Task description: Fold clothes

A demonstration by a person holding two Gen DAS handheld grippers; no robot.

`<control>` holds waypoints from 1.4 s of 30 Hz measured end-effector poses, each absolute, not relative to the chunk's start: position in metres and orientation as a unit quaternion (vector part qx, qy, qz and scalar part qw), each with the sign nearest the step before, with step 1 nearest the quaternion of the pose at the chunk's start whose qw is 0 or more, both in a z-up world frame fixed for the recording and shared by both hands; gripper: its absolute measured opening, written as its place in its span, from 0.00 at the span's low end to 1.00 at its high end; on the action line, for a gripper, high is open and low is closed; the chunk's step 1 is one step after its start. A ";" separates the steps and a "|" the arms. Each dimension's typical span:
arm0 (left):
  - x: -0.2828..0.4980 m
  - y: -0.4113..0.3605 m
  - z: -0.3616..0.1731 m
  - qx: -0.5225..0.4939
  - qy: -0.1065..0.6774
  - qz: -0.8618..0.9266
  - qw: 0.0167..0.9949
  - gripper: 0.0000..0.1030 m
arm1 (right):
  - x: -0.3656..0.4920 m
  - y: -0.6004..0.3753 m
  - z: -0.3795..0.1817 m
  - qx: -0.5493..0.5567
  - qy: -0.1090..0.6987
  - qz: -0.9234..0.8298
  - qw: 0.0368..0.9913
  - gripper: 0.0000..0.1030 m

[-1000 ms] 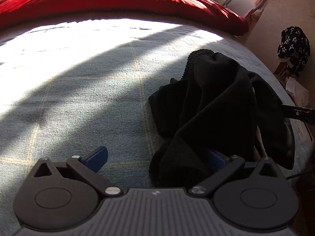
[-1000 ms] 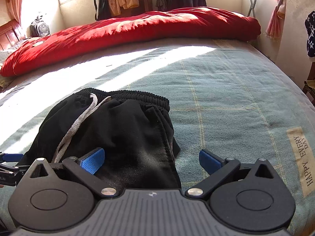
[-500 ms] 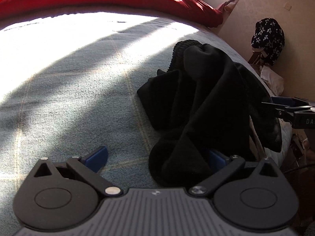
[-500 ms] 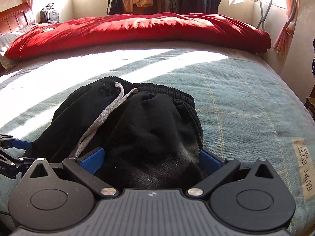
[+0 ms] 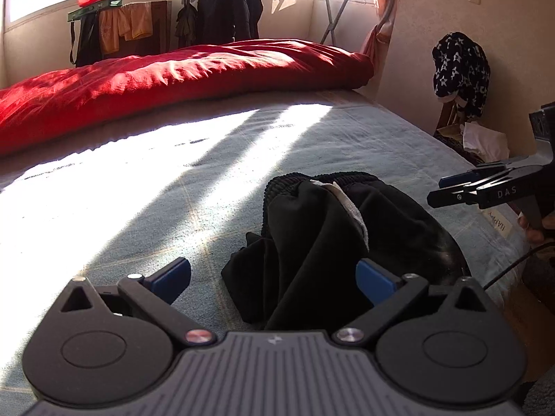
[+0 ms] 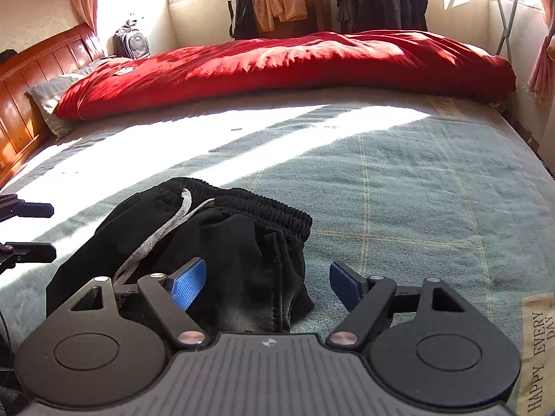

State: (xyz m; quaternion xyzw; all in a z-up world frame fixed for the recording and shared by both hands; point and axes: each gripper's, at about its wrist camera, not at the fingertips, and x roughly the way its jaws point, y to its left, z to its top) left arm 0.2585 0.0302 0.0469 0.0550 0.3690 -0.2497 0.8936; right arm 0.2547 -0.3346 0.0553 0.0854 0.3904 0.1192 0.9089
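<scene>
Black shorts (image 5: 329, 235) with an elastic waistband and a grey drawstring (image 6: 156, 239) lie crumpled near the front edge of the bed. In the left wrist view my left gripper (image 5: 274, 280) is open, and a fold of the shorts lies between its blue pads, close to the right one. My right gripper (image 6: 267, 284) has its jaws closing over the shorts (image 6: 225, 242); the cloth lies between the pads, which do not press on it. Each gripper shows at the edge of the other's view: the right gripper (image 5: 461, 190) and the left gripper (image 6: 31, 230).
The bed has a pale blue-green checked sheet (image 6: 416, 190), half in sunlight. A red duvet (image 6: 295, 62) is rolled along its far side, with a wooden headboard (image 6: 34, 79) at the left. A star-patterned garment (image 5: 461, 66) hangs by the wall at the right. Jackets (image 5: 225, 3) hang by the window.
Both views have lifted, so the window and far wall now show. The right gripper's pads have drawn closer together, with the shorts' edge now between them. The left gripper rose above the shorts.
</scene>
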 end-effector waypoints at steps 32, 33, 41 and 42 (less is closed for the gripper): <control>0.232 -0.010 0.039 -0.006 0.413 -0.122 0.902 0.98 | 0.340 -0.423 -0.024 0.380 0.372 0.383 0.755 0.64; 0.235 -0.007 0.037 -0.007 0.415 -0.127 0.901 0.98 | 0.339 -0.423 -0.024 0.381 0.371 0.378 0.758 0.64; 0.250 0.017 0.025 -0.013 0.408 -0.202 0.891 0.98 | 0.324 -0.387 -0.021 0.355 0.395 0.305 0.791 0.62; 0.251 0.023 0.024 -0.014 0.406 -0.207 0.890 0.98 | 0.318 -0.384 -0.010 0.341 0.382 0.298 0.806 0.61</control>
